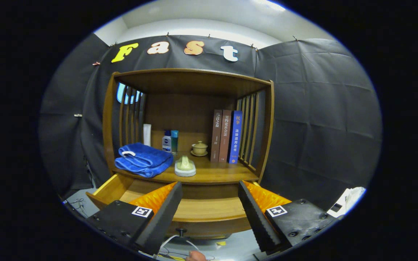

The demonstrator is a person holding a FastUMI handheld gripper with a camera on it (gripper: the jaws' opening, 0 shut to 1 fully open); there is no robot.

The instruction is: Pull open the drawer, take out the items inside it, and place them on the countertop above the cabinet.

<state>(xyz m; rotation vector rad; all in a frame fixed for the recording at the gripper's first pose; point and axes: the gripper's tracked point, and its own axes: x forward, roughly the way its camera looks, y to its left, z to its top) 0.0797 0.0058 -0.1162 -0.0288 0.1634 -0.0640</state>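
Pulled-out wooden drawer [194,212] with its inside largely hidden behind the spread fingers of the gripper [209,203], white crumpled object [347,201] cut off beside the right finger, identity unclear

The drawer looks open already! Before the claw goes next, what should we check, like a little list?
1. Drawer pulled out: ok.
2. Claw open, holding nothing: ok.
3. Drawer inside bare between the fingers: ok; corners behind the fingers: cannot tell.
4. Blue towel on the countertop: ok.
5. Soap dish on the countertop beside the towel: ok.
6. Free room on the countertop in front of the books: ok.
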